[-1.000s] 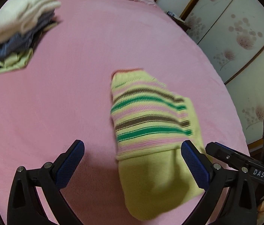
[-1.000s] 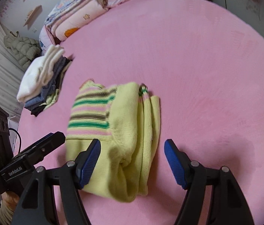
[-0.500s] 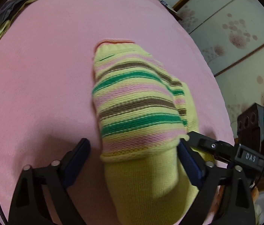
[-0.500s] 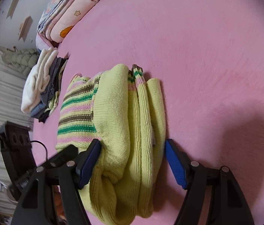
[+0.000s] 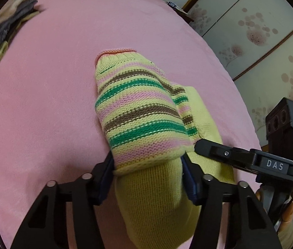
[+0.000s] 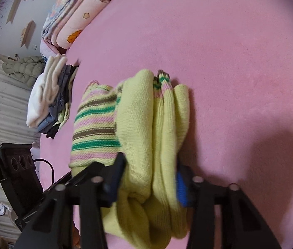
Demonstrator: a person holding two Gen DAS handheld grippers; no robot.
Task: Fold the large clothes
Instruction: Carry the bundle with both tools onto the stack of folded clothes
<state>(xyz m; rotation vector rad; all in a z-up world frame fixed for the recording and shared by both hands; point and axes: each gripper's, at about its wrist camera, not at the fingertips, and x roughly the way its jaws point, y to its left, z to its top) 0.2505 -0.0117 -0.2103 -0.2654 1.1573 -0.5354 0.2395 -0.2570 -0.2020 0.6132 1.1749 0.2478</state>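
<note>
A folded yellow knit sweater [image 5: 138, 112] with green, brown and pink stripes lies on the pink bed [image 5: 42, 83]. My left gripper [image 5: 147, 170] straddles its near end on the striped side. Its jaws are closing, and the blue pads press the knit from both sides. In the right wrist view the same sweater [image 6: 134, 120] shows its plain yellow folds. My right gripper [image 6: 149, 172] is closing on that bundle too, pads squeezing the layers. The two grippers sit side by side, and the right one's finger [image 5: 229, 155] shows at the left view's edge.
A stack of folded clothes [image 6: 48, 95], white on top, sits near the bed's left edge. Folded bedding and pillows [image 6: 71, 20] lie at the head. Flower-patterned sliding doors [image 5: 260, 31] stand beyond the right side. The pink cover [image 6: 229, 62] stretches wide to the right.
Both grippers dropped onto the sweater's near end. Their jaws went from wide apart with the knit loose between them to pinching it on both sides.
</note>
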